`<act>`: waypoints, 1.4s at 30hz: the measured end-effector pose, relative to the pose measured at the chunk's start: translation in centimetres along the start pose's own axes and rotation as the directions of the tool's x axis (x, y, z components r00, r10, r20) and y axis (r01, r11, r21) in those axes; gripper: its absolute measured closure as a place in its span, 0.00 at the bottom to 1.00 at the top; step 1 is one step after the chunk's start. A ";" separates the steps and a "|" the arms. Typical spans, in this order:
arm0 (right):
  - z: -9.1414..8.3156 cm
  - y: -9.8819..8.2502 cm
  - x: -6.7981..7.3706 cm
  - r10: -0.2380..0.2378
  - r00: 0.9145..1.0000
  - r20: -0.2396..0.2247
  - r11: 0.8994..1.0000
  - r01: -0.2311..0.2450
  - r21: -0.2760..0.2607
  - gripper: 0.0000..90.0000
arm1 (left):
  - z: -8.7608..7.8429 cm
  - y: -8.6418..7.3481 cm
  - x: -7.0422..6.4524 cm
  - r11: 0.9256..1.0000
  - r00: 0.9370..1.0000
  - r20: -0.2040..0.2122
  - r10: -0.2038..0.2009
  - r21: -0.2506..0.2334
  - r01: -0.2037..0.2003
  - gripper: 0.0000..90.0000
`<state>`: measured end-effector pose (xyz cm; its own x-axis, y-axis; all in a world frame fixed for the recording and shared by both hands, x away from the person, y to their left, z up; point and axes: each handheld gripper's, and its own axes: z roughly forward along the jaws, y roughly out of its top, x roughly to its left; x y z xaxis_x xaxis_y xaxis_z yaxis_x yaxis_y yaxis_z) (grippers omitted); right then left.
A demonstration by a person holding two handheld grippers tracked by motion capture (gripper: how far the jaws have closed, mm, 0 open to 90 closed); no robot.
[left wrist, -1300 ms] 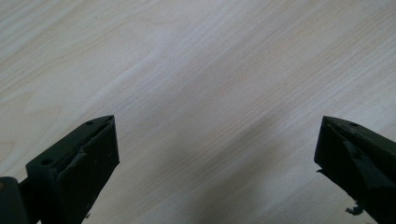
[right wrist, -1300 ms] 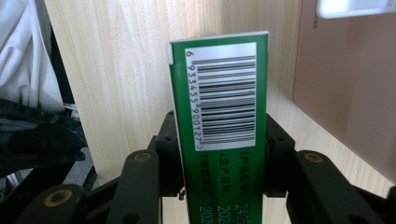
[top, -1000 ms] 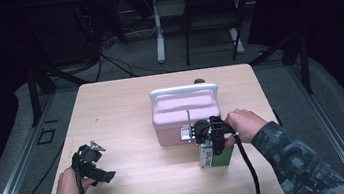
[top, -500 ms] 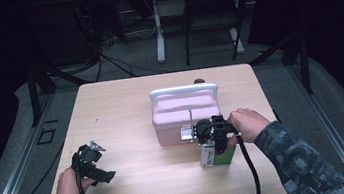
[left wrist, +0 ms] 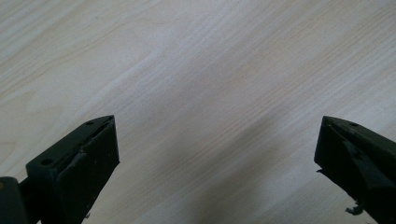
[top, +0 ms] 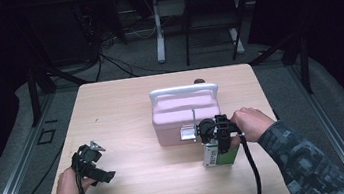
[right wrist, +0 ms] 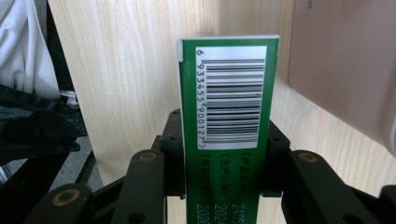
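Pale wood table (top: 126, 108) fills my working area, with dark floor and cables behind it. I take the pink box (top: 185, 118) at its middle as my landmark. My right gripper (top: 216, 139) sits just in front of the box's right end, its jaws clamped on a green carton (right wrist: 226, 121); in the right gripper view the pads press both long sides and the barcode faces me. The carton (top: 222, 155) rests close to the box, at its front right corner. Compared with a second ago, the carton and gripper have barely shifted. My left gripper (top: 90, 163) stays well to the left of the box, near the table's front edge, jaws spread wide over bare wood.
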<state>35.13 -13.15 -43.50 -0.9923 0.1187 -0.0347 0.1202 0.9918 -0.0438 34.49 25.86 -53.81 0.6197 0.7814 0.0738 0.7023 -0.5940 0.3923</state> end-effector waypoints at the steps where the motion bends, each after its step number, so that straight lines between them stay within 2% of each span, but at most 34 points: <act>1: 0.0 -0.1 0.0 0.002 1.000 0.001 1.000 -0.002 -0.004 0.70 | 0.0 0.0 0.0 1.000 1.000 0.000 -0.001 -0.001 0.001 0.00; 23: -0.7 -3.5 -0.3 0.068 0.998 0.007 0.998 -0.068 0.007 0.70 | 0.0 0.0 0.0 1.000 1.000 0.000 -0.004 -0.001 0.004 0.00; 42: -1.2 -6.7 -0.9 0.141 0.990 0.018 0.990 -0.142 0.020 0.70 | 0.1 0.0 0.0 1.000 1.000 0.001 -0.005 0.000 0.005 0.00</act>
<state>35.23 -19.85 -41.96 -0.9647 0.2569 -0.0583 0.2602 0.9638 -0.0580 34.51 25.84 -53.86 0.6160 0.7845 0.0712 0.7058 -0.5899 0.3923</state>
